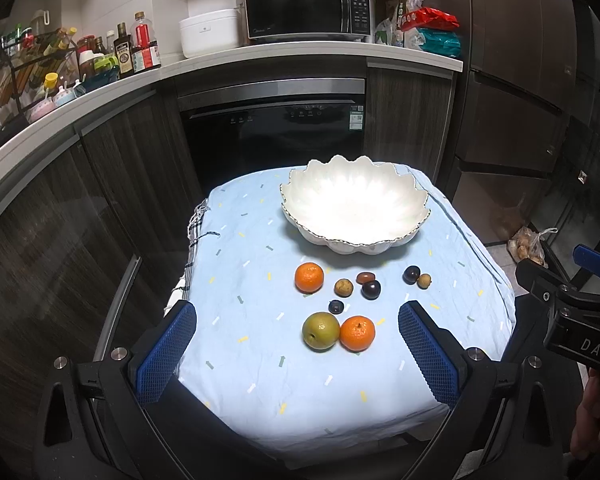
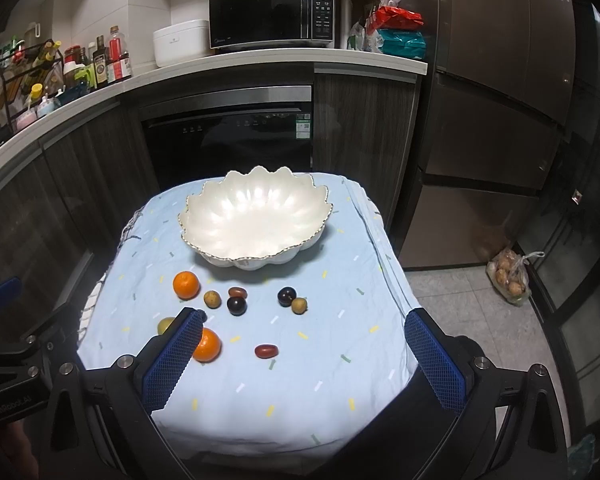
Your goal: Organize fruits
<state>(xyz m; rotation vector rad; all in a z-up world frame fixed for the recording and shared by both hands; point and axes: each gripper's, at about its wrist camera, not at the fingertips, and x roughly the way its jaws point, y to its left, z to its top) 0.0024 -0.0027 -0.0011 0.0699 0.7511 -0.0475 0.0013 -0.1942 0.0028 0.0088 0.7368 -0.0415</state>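
So I'm hovering both claws over the near edge of the bench (image 1: 260, 380), the one with the light blue cloth, and nothing's in the bowl (image 1: 356, 204) yet as far as I can see, so I'm reckoning this is right at the start. My left claw (image 1: 296, 344) is spread wide and holding nothing, and my right claw (image 2: 304, 356) is spread wide and empty too. The fruit is all sitting loose on the cloth between me and the white scalloped bowl, which is at the far end of the bench. The bit that matters for the next move: in the left view the green pear (image 1: 321, 331) and the near orange (image 1: 357, 333) are lying dead ahead between my left fingers, touching each other side by side, so the left claw is looking like the nearer one for either of those. The far orange (image 1: 309, 277), a small tan fruit (image 1: 343, 287), two dark plums (image 1: 371, 289) (image 1: 411, 275) and a little blue-ish one (image 1: 335, 306) are sitting further on, nearer the bowl. In the right view a small reddish oblong fruit (image 2: 266, 351) is lying just ahead between my right fingers, long axis running left to right across my line of approach, so I'm guessing I'd pinch it across its short width without turning much. The pear and orange touching could get awkward, since one finger may nudge the neighbour.
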